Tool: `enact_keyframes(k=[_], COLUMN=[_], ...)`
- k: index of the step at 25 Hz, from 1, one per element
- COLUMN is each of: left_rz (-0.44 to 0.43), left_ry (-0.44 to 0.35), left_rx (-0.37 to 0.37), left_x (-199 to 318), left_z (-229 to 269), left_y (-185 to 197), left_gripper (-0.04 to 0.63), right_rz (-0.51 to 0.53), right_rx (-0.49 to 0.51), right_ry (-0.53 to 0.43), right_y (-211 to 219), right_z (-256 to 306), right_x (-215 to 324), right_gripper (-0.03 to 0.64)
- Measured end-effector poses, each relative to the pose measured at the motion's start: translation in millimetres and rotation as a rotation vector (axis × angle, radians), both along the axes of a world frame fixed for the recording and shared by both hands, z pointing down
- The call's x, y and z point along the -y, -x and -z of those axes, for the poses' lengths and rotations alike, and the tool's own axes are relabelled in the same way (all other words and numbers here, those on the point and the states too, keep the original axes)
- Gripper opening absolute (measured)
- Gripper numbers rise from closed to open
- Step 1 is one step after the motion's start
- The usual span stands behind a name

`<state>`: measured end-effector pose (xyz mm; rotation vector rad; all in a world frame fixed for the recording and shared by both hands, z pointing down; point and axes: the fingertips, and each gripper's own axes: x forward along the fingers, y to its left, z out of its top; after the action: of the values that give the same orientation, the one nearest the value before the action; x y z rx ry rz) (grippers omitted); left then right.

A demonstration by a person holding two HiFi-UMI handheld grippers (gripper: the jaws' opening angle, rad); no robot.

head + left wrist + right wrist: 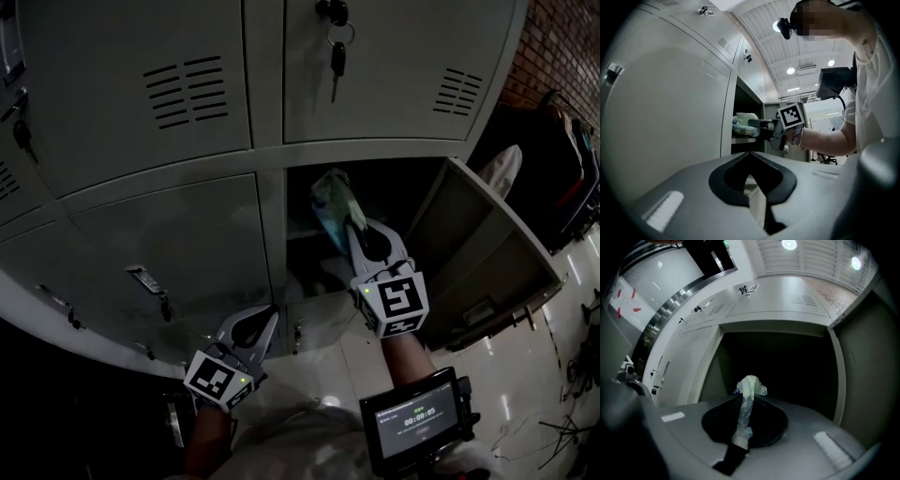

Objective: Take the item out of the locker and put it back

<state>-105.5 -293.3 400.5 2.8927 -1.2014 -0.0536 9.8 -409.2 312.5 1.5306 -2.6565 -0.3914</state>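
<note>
A bank of grey lockers [159, 112] fills the head view from 9 to 1 o'clock. One compartment [398, 202] just to the 2 o'clock side of centre stands open, and its door [478, 253] is swung out toward 4 o'clock. At 6 o'clock a small screen [417, 417] sits by the person's right forearm.

The right gripper [356, 228] points level into the open compartment, its jaws clamped on the item [333, 199], a pale greenish plastic pack. The pinched wrapper stands up between the jaws in the right gripper view. The pack hangs at the compartment's mouth, above its shelf; whether it touches the shelf cannot be told.

The left gripper [270, 317], at 7 o'clock, faces a closed locker door with its jaws together and nothing between them.

A key [337, 58] hangs from the lock of the upper locker at 12 o'clock.
</note>
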Motion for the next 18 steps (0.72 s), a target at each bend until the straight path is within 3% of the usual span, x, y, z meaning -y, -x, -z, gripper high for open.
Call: enact_keyframes(k=[10,18], left_rz=[-0.002,0.067], left_ry=[0.004,0.002], left_rx=[-0.020,-0.027], left_x=[-30,-83], left_z=[-3,0], left_y=[10,-8], left_gripper=[-0.025,-0.026], right_rz=[-0.004,0.038], right_rx=[0.018,0.010], right_ry=[0.018,0.088], right_y=[-14,-43], right_z=[-26,-62], right_x=[-99,-176], right_gripper=[0.002,0.003])
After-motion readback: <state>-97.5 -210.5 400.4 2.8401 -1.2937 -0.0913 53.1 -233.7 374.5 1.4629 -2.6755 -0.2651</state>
